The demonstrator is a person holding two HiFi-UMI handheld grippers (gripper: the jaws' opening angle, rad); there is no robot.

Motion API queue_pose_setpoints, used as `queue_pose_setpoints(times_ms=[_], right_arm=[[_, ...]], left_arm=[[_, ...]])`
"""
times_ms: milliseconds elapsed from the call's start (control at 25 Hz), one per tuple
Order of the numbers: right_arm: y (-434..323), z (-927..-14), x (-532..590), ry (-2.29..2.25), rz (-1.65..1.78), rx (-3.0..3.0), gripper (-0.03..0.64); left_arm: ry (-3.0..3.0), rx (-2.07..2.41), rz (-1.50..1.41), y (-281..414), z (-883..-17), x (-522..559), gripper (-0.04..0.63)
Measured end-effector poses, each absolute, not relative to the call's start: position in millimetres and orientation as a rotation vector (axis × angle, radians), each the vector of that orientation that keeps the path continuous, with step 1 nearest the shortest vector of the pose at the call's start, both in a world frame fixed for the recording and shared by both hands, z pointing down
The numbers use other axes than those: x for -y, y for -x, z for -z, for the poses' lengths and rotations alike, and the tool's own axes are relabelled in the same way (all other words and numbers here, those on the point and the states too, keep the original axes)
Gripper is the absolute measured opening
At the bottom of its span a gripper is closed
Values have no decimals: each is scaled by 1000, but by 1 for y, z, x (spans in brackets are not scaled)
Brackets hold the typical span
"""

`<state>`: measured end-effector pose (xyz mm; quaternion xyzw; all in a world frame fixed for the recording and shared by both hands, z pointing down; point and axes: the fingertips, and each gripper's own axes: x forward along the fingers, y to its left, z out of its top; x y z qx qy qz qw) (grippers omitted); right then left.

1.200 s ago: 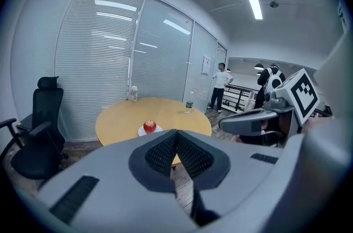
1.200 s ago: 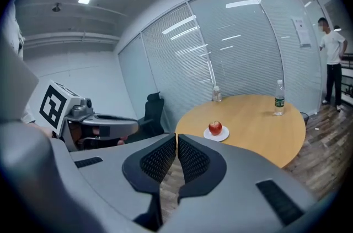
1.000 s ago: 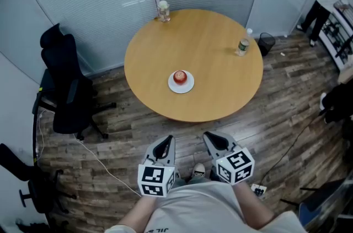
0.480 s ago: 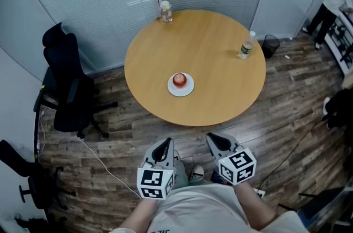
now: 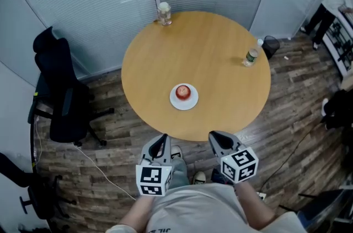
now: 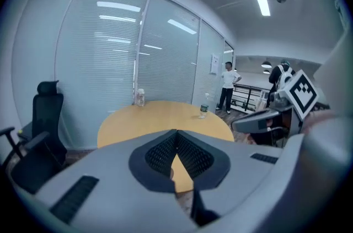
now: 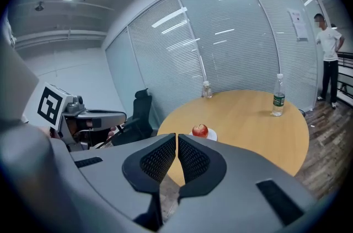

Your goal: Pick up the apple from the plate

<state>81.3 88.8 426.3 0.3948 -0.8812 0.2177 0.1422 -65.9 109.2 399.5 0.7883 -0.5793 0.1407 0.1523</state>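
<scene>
A red apple (image 5: 183, 92) sits on a small white plate (image 5: 190, 103) near the front edge of a round wooden table (image 5: 209, 50). The right gripper view shows the same apple (image 7: 200, 130) just past my jaws. My left gripper (image 5: 160, 141) and right gripper (image 5: 214, 136) hover side by side at the table's near edge, short of the plate. Both are shut with nothing between the pads. In the left gripper view the left gripper (image 6: 176, 131) points across the table, and the apple is hidden behind its jaws.
A clear jar (image 5: 163, 12) stands at the table's far edge and a water bottle (image 5: 251, 55) at its right edge. A black office chair (image 5: 58, 95) is on the left. A black bin (image 5: 269, 44) sits behind the table, and a person (image 5: 330, 0) stands far right.
Both grippers have moved forward together up to the table's near edge. The table and apple now sit lower and closer in the head view. The jaws stayed shut.
</scene>
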Motion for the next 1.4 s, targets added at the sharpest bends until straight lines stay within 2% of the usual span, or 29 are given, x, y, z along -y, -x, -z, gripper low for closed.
queue_pose_setpoints(times_ms=[520,1400], right_arm=[[-30,-413,3,-1242,-594,2514,35],[-59,-417,67,-1196,-626,2473,35]], left_arm=[[-2382,1508,-392,97,-395,-13,3],[-2258,1466,-263,80,-396,47,3]])
